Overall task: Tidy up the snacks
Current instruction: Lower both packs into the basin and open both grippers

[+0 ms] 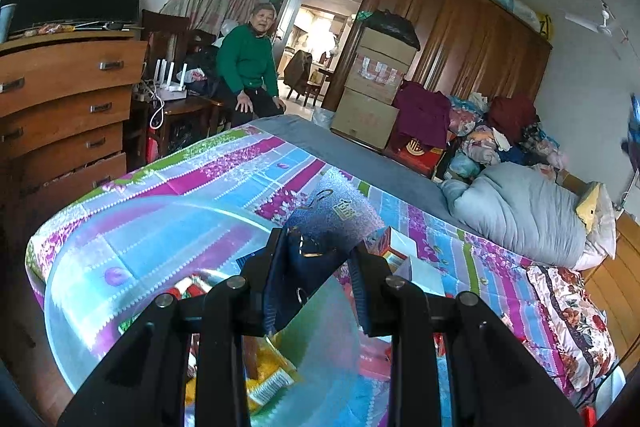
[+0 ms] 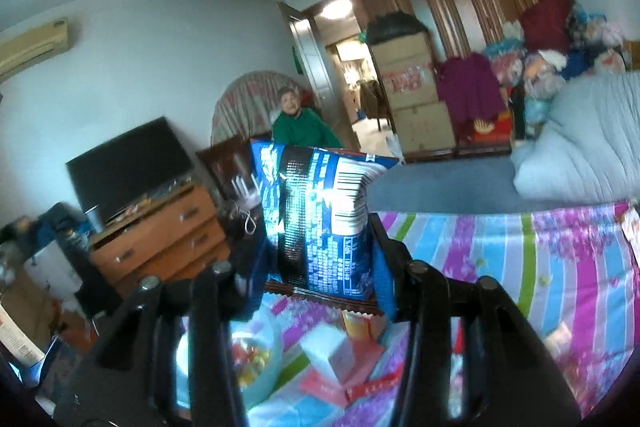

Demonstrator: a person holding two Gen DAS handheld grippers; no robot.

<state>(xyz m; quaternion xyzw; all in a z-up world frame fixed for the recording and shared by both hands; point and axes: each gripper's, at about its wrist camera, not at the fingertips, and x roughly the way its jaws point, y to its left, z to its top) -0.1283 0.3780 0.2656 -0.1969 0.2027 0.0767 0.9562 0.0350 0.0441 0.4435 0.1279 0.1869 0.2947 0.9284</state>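
The right gripper (image 2: pixel 320 247) is clamped on a shiny blue foil snack packet with white print and a barcode (image 2: pixel 320 211), holding it upright in the air above the striped pink, blue and green bed quilt (image 2: pixel 520 259). The left gripper (image 1: pixel 316 267) is closed on the dark blue edge of a crinkly packet (image 1: pixel 332 211), just over the rim of a clear, pale blue plastic tub (image 1: pixel 132 247) standing on the quilt.

From where I stand this looks like the carrying step: 1 packet is lifted and has yet to go anywhere. The next move, I judge, calls for bringing it over the tub's open mouth and loosening the grip only once it is inside the rim; foil is slippery and may tip out.

Counting: 2 grippers, 1 tub, 1 blue packet in each view, possibly the same kind. Under the right gripper lie 1 white carton (image 2: pixel 328 351) and about 3 flat red sachets (image 2: pixel 360 387). Inside the tub I see some yellow and red wrappers (image 1: pixel 272 375), too jumbled to count.
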